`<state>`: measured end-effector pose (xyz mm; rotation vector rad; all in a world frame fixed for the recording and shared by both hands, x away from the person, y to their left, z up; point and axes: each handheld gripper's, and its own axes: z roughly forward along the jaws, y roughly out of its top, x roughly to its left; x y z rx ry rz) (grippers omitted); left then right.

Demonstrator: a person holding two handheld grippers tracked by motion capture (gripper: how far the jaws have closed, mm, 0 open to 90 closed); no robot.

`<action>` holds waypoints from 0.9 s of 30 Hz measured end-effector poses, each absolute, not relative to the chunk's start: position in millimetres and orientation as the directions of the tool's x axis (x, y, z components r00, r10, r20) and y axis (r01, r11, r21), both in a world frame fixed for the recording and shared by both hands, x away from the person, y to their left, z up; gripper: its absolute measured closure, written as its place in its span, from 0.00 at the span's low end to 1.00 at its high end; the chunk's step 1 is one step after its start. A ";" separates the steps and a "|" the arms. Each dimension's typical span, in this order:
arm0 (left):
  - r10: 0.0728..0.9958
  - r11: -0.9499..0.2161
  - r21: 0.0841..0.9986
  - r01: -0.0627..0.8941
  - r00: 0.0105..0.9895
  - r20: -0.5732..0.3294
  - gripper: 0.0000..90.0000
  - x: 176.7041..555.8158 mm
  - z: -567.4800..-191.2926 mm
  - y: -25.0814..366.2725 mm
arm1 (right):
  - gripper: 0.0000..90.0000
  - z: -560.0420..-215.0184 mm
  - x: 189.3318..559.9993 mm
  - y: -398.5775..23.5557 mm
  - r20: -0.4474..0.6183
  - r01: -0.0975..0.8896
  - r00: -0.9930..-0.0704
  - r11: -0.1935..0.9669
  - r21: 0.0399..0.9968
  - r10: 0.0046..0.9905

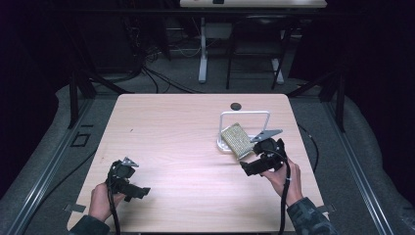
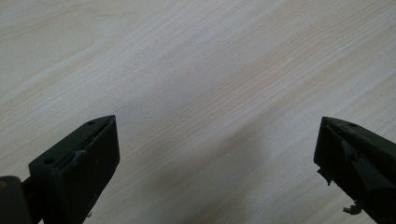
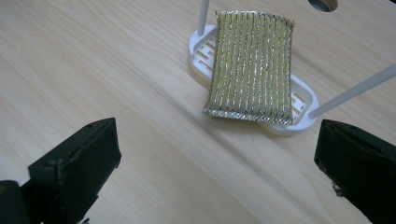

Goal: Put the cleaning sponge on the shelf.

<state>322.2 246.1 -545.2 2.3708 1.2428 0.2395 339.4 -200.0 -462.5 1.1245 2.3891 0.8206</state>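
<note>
Gold sponge: we saw the glittery gold-and-silver woven scouring sponge (image 3: 252,65) lying tilted across the white slotted plastic rack with thin upright posts (image 3: 302,108), one edge hanging off onto the pale wooden worktop (image 1: 181,142); we judged it propped there to drain.
Right gripper (image 3: 217,170): jaws spread wide, empty, aimed at the sponge, which lay ahead of them, near but untouched.
Left gripper (image 2: 217,170): jaws wide apart, empty, over bare worktop, well apart from the sponge.
</note>
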 end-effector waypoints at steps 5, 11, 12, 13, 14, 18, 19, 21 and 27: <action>0.813 -0.493 0.465 0.735 0.579 -0.054 0.01 321.9 -545.3 245.7 | 0.00 -464.6 329.1 -211.1 -0.070 0.574 -0.617 0.508 0.642 0.784; 0.813 -0.493 0.465 0.735 0.580 -0.054 0.01 321.5 -545.4 245.5 | 0.00 -476.1 318.2 -227.8 -0.041 0.602 -0.614 0.502 0.621 0.788; 0.813 -0.494 0.465 0.735 0.580 -0.054 0.01 321.4 -545.4 245.3 | 0.00 -478.1 316.7 -230.5 -0.035 0.607 -0.613 0.499 0.618 0.789; 0.813 -0.494 0.465 0.735 0.580 -0.053 0.01 321.3 -545.6 245.2 | 0.00 -480.2 315.0 -233.1 -0.030 0.613 -0.611 0.496 0.615 0.791; 0.814 -0.495 0.465 0.735 0.579 -0.050 0.01 321.3 -545.9 244.8 | 0.00 -484.3 311.7 -237.9 -0.023 0.619 -0.610 0.495 0.610 0.792; 0.814 -0.494 0.465 0.735 0.578 -0.050 0.01 321.1 -545.9 244.4 | 0.00 -493.0 305.5 -245.2 -0.011 0.635 -0.603 0.489 0.598 0.798; 0.814 -0.494 0.465 0.735 0.578 -0.050 0.01 321.1 -545.9 244.4 | 0.00 -493.0 305.5 -245.2 -0.011 0.635 -0.603 0.489 0.598 0.798; 0.815 -0.493 0.464 0.736 0.578 -0.052 0.01 320.9 -545.9 244.3 | 0.00 -497.4 303.8 -249.1 -0.008 0.643 -0.597 0.484 0.594 0.803; 0.812 -0.495 0.463 0.735 0.581 -0.056 0.01 321.4 -545.6 244.2 | 0.00 -512.2 301.9 -258.0 0.000 0.674 -0.579 0.478 0.564 0.816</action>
